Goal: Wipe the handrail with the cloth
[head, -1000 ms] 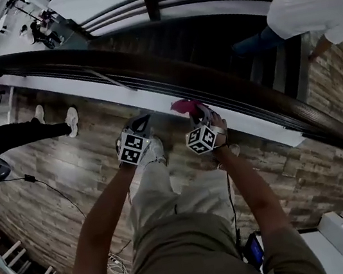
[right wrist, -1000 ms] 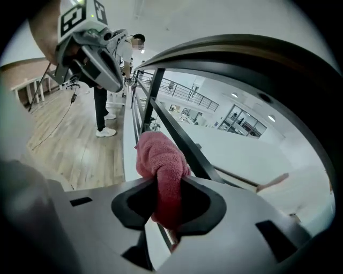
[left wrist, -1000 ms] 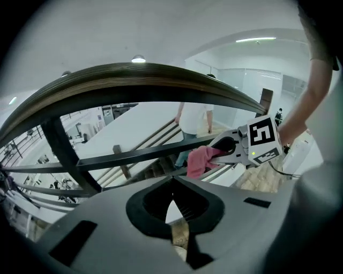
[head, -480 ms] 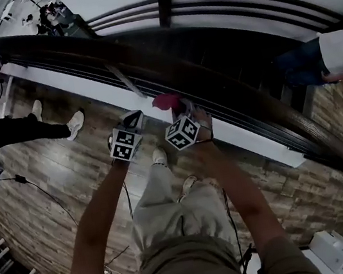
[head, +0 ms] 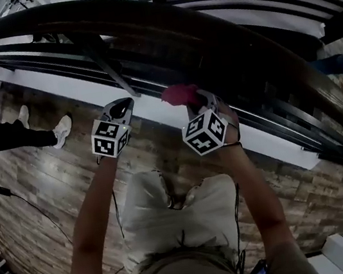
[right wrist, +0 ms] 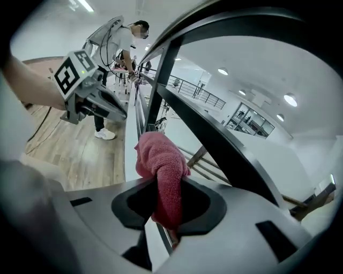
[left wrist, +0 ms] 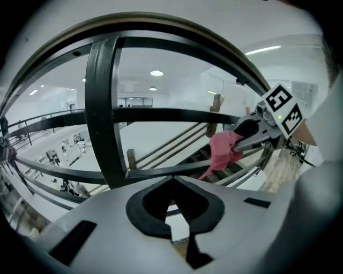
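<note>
- At the left edge of the head view, a bystander's dark leg point(head: 2, 138) and white shoe point(head: 62, 129) stand on the wood floor point(head: 30, 189).
- Left of centre, the left gripper point(head: 120, 105) points at the railing beside a slanted baluster point(head: 105, 65). Its jaws are together with nothing between them.
- At centre, the pink cloth point(head: 179, 93) bunches just below the handrail. Whether it touches cannot be told.
- Just right of it, the right gripper point(head: 199, 100) is clamped on the cloth, and a fold hangs down through the jaws.
- The dark handrail point(head: 220, 37) sweeps from the upper left to the right edge.
</note>
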`<state>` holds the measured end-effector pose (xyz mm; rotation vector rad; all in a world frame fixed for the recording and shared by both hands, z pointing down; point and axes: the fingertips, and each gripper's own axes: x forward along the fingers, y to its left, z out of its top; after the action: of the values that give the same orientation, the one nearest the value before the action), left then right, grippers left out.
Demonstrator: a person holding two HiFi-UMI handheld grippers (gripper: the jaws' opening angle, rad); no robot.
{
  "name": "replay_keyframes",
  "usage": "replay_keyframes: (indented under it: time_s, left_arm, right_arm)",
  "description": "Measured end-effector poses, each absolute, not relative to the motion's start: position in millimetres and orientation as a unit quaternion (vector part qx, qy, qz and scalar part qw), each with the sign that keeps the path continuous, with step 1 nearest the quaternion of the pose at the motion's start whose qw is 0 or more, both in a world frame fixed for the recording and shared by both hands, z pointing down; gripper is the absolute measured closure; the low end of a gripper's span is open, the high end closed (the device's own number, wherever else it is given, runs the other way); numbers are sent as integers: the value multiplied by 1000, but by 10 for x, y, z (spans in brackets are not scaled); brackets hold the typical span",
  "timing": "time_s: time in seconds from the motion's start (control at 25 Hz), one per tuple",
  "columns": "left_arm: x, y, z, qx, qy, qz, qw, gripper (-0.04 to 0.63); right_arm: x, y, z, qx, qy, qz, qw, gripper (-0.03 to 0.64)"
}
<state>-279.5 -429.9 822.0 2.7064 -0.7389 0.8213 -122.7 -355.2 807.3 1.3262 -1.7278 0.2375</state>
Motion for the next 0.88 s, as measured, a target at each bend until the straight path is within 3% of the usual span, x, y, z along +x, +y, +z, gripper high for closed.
replay_keyframes:
  time_s: [0.32, 0.64, 0.88]
  left_arm:
    - [-2994, -4550, 9033, 922, -282, 235, 128, 578]
    - [-3081, -4492, 9331, 929, -295, 221, 41, 578]
    - [-3230, -4313, 9278, 928, -298, 223, 34, 578]
  right_arm:
    - [-1326, -3862, 8498, 557, -701, 22, 445, 508]
    - [-1582, -4040, 8553, 580, -694, -70, 421, 508]
    - [-1909, -3956, 8570, 563, -701, -73, 432, 508]
